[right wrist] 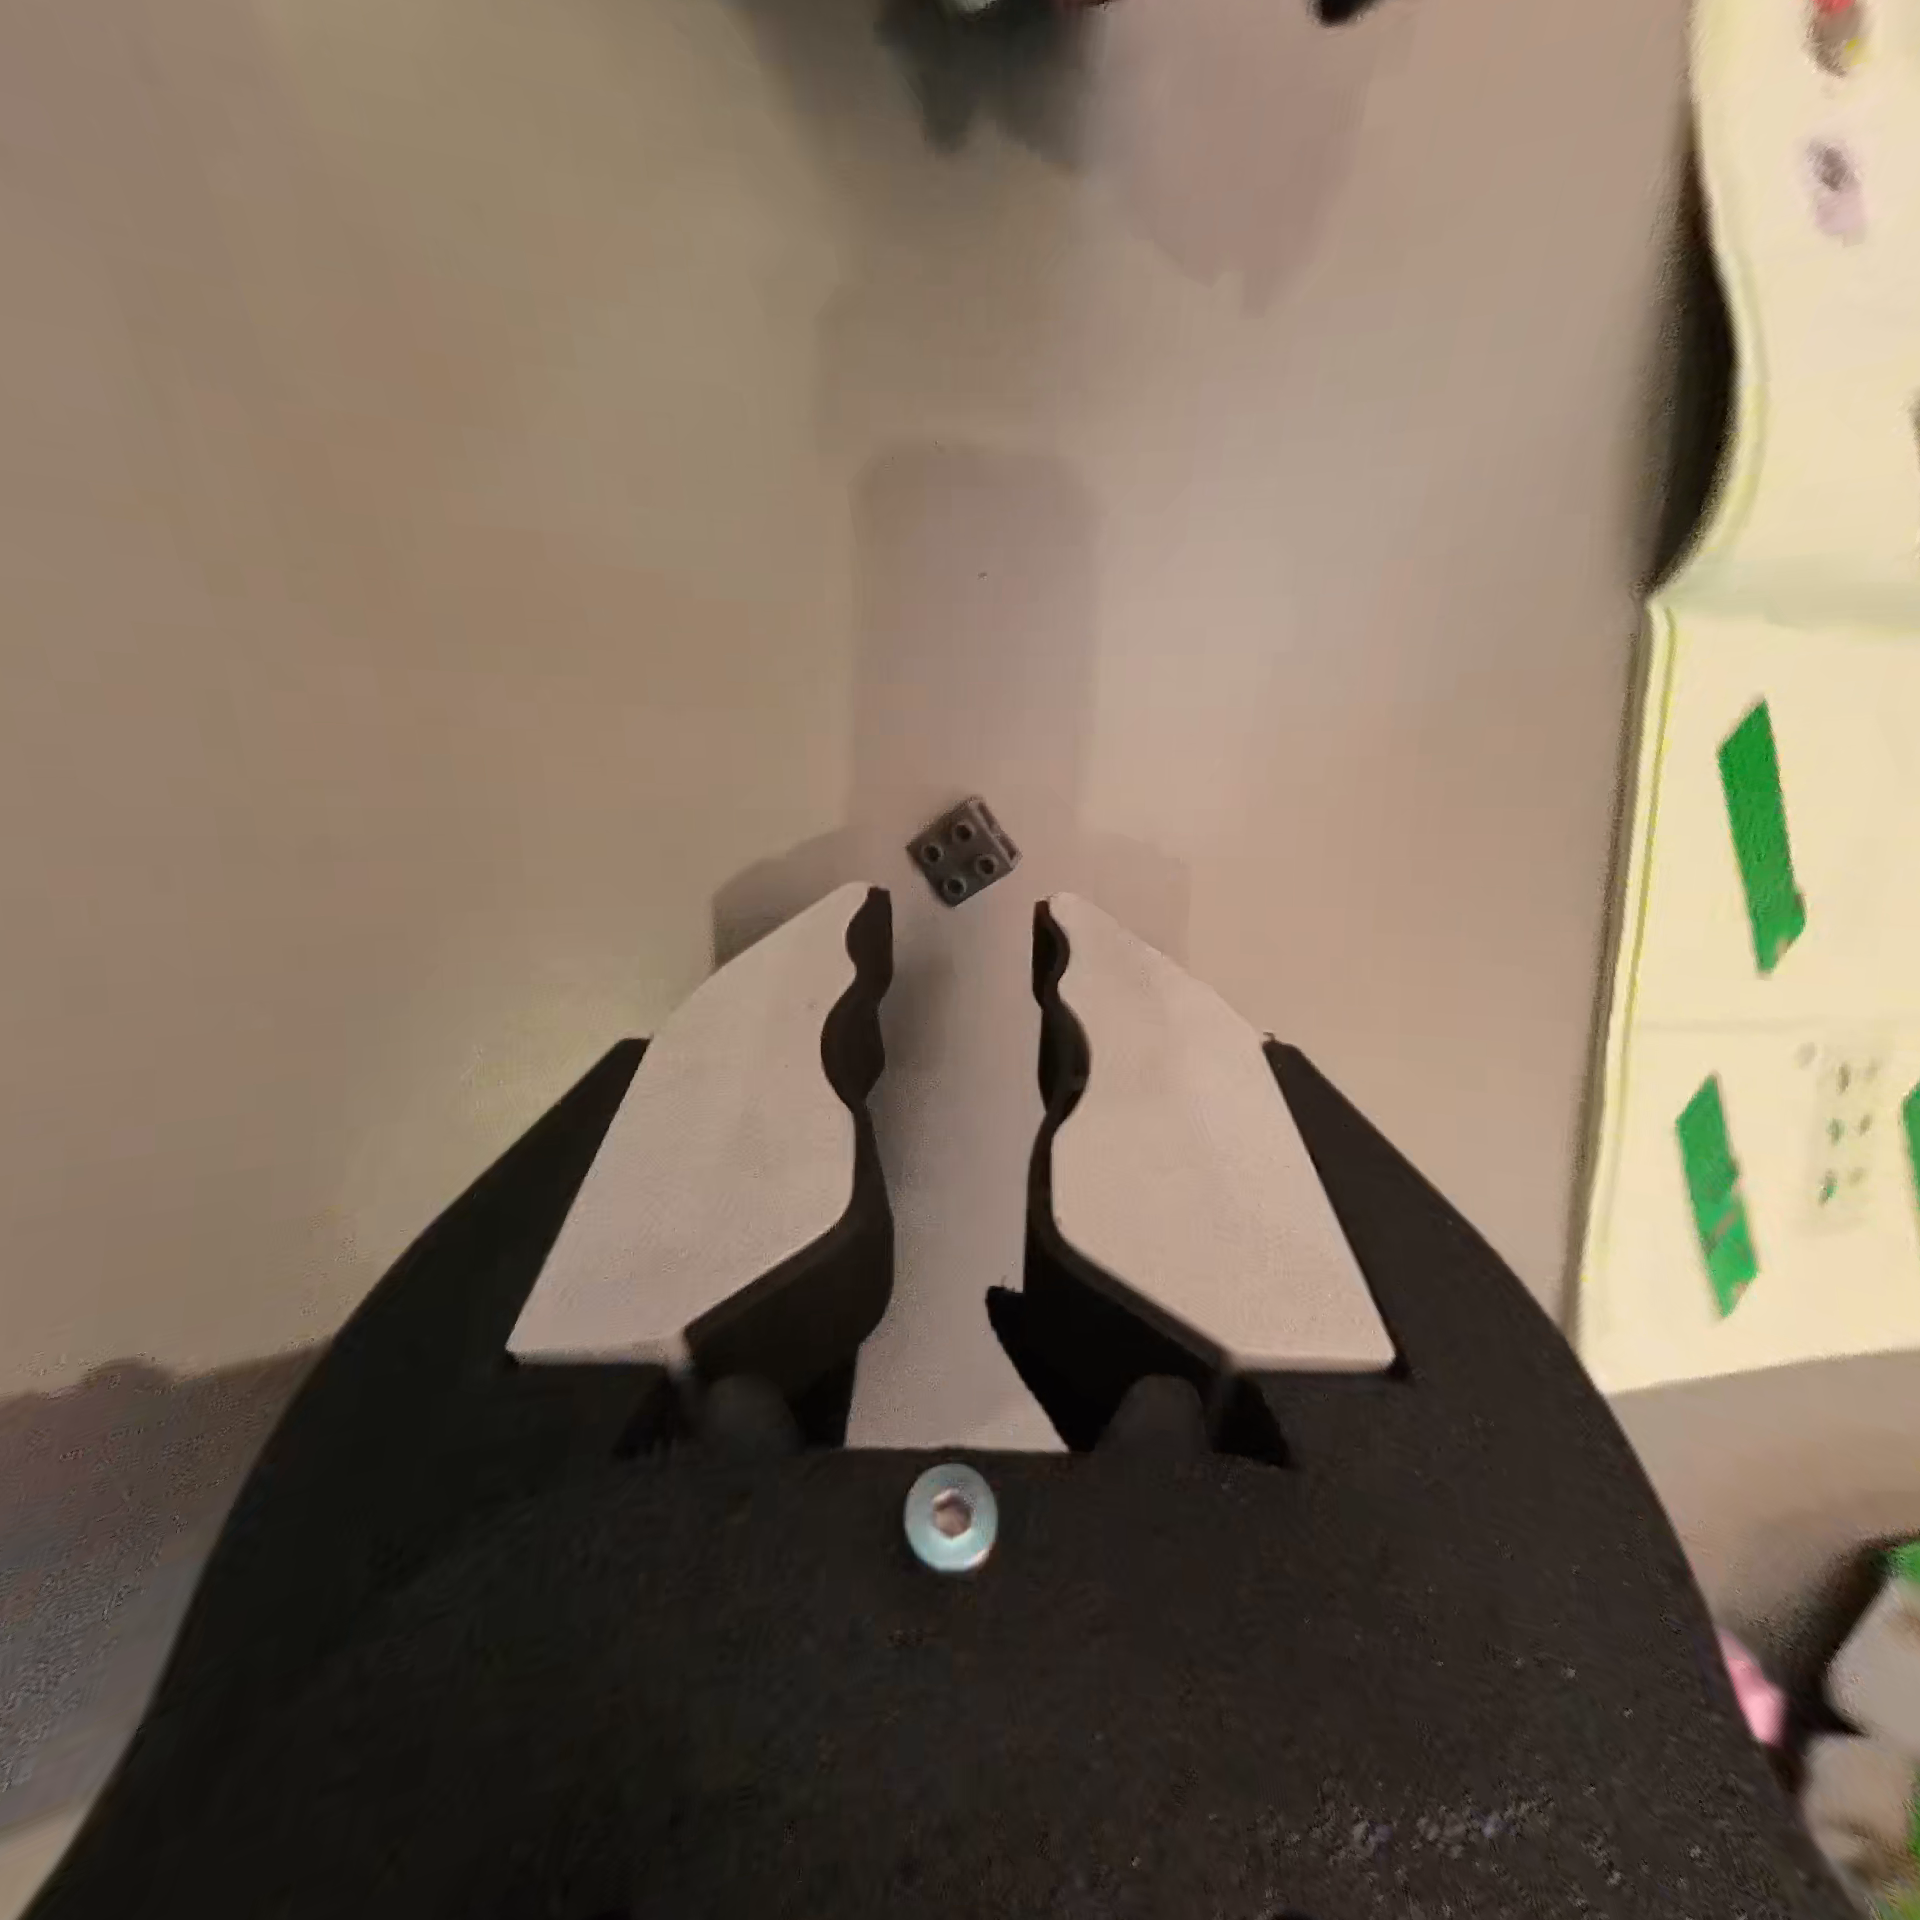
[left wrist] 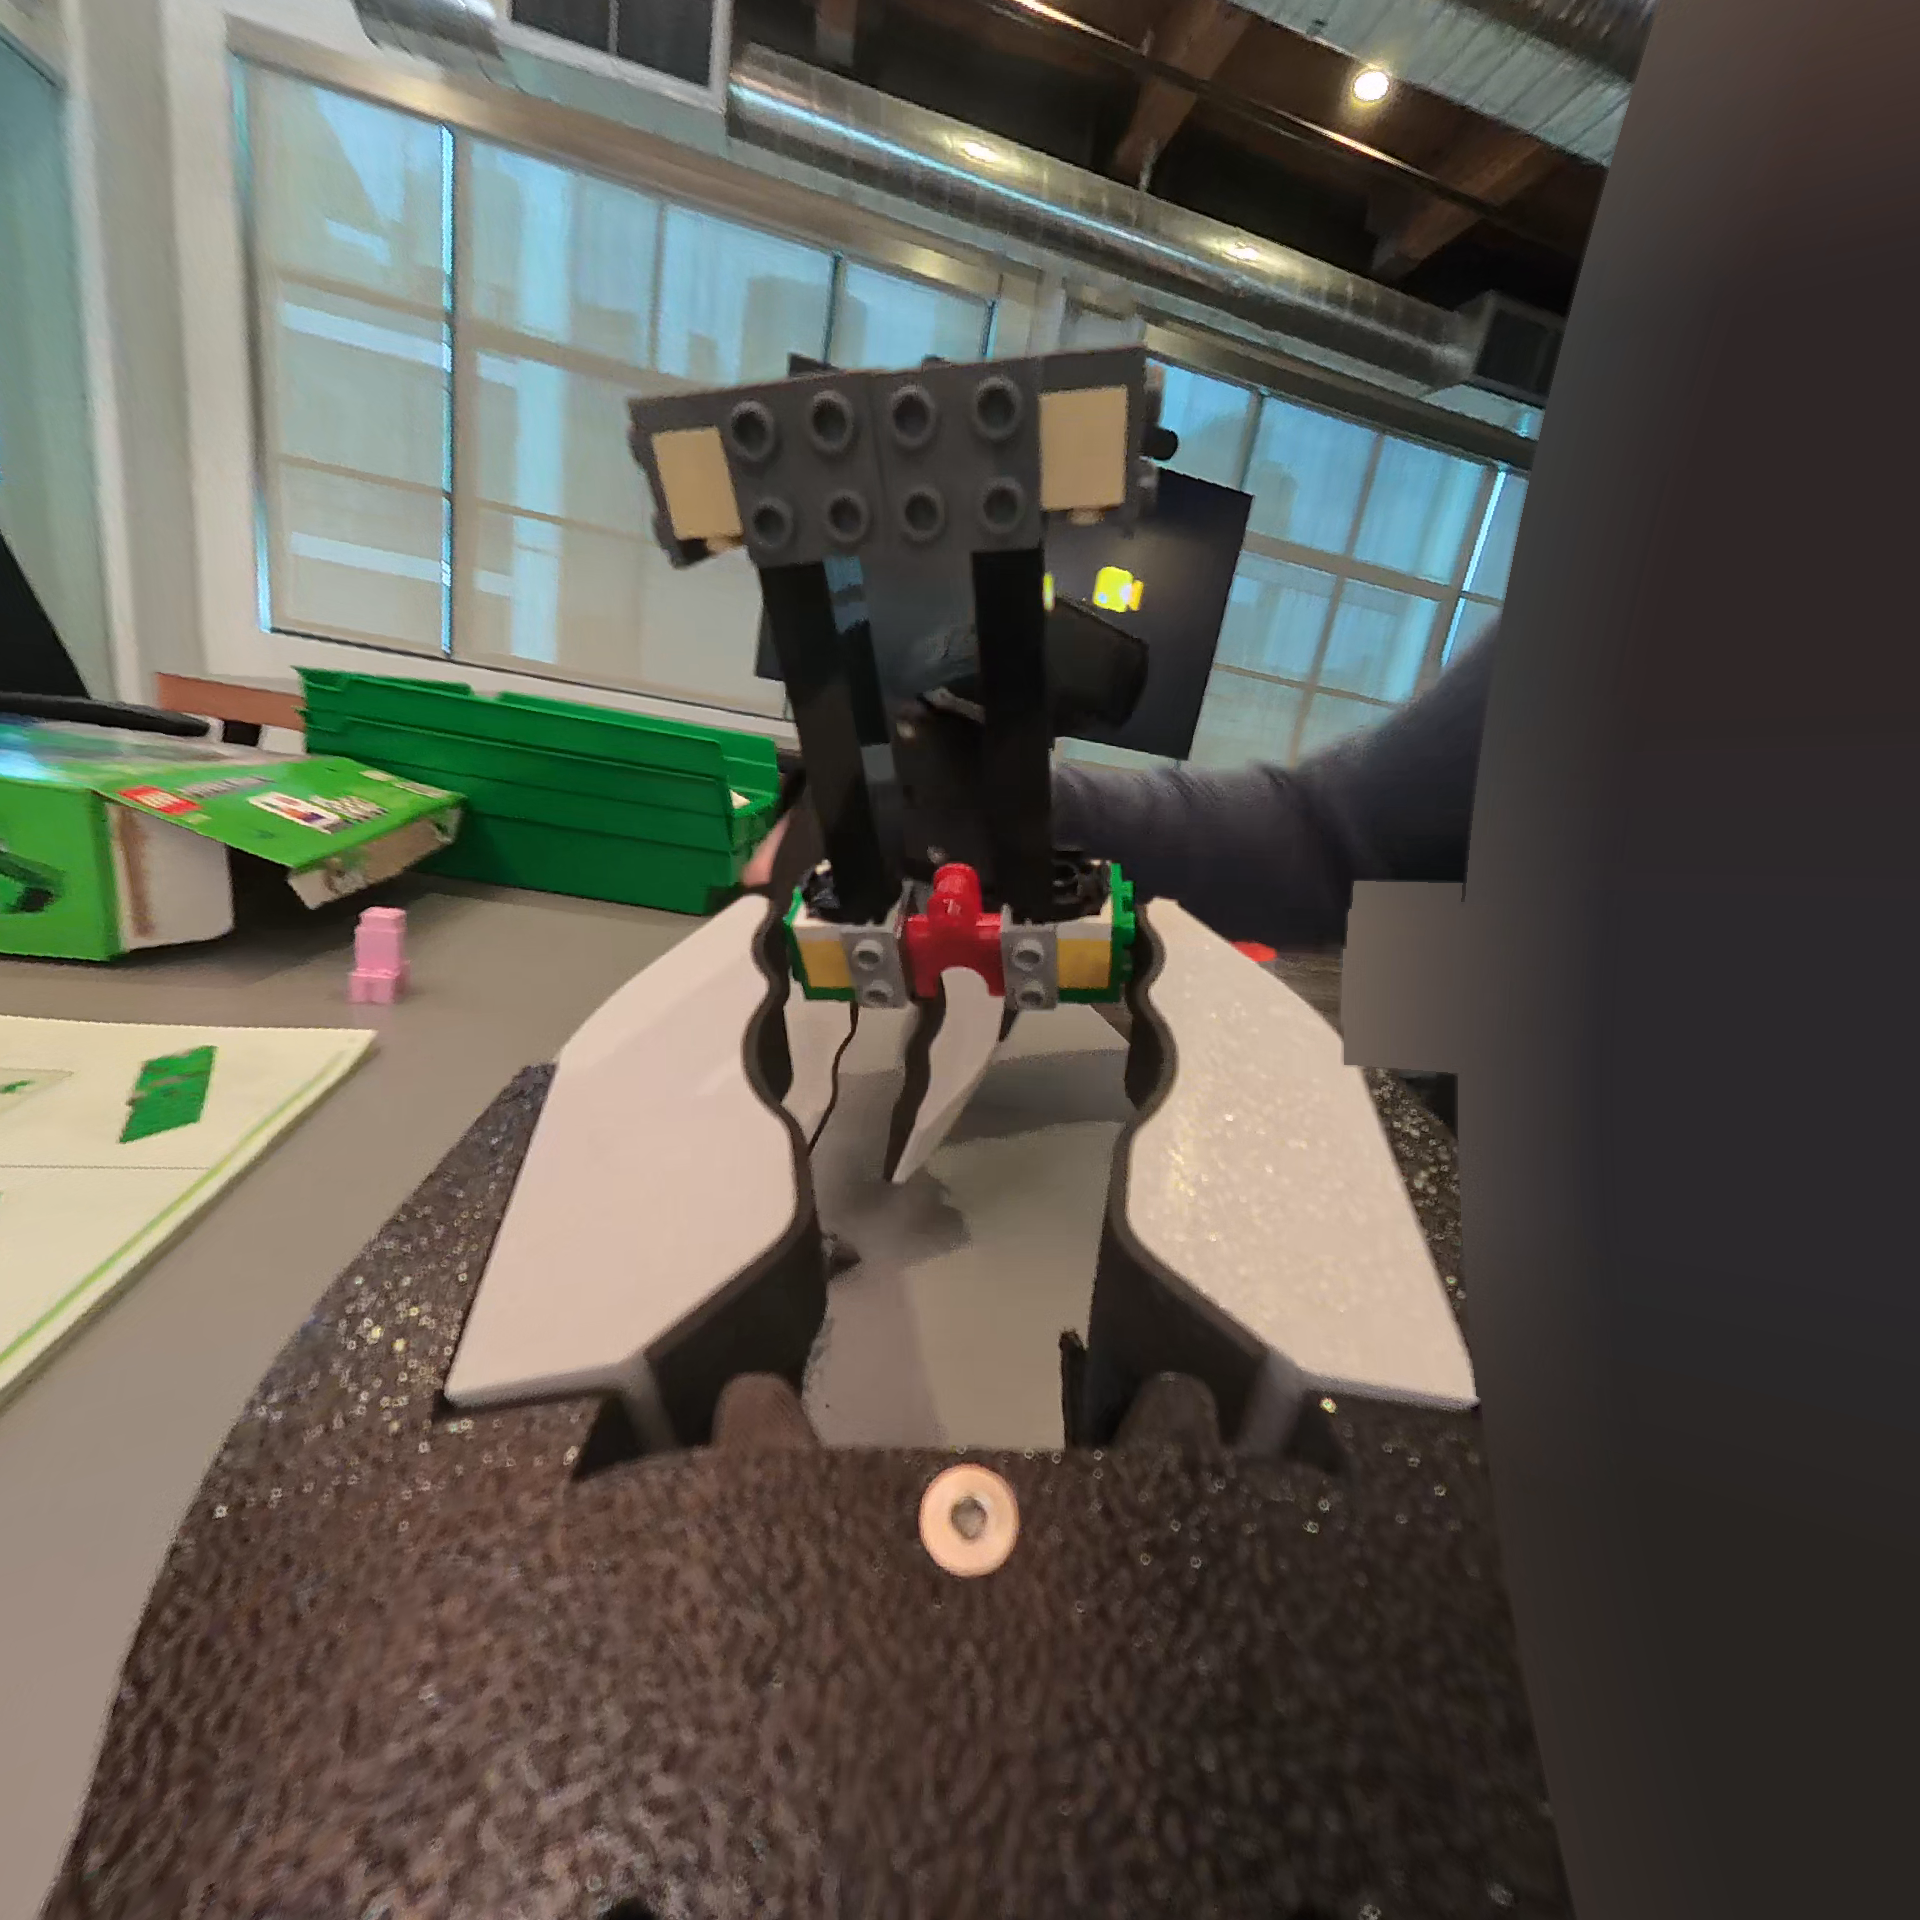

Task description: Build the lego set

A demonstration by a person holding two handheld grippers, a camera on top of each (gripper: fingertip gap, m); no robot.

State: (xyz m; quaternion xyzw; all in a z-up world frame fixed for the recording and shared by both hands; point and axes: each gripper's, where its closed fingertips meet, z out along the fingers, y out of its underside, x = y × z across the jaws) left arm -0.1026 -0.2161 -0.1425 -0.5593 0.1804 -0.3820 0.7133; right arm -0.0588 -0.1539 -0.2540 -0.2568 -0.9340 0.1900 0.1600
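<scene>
My left gripper (left wrist: 954, 961) is shut on a lego build (left wrist: 951, 940), gripping its green, white and yellow base, which has a red piece in the middle. Black columns rise from the base to a dark grey studded plate (left wrist: 883, 462) with tan tiles. The build is held above the grey table (left wrist: 260, 1403). Behind it the right gripper's white finger (left wrist: 951, 1081) points down at the table. In the right wrist view my right gripper (right wrist: 961, 904) is open and empty, with a small dark grey 2x2 piece (right wrist: 963, 850) lying on the table just beyond its fingertips.
An open instruction booklet (left wrist: 125, 1143) lies at the left and also shows in the right wrist view (right wrist: 1787, 935). A green lego box (left wrist: 156, 852), stacked green bins (left wrist: 582, 790) and a pink figure (left wrist: 379, 956) stand at the back left. A person's dark sleeve (left wrist: 1299, 821) reaches in from the right. My hands' fingertips stand some 12 cm from each other. The pink figure (left wrist: 379, 956) is about 25 cm from my right fingertips and 30 cm from my left.
</scene>
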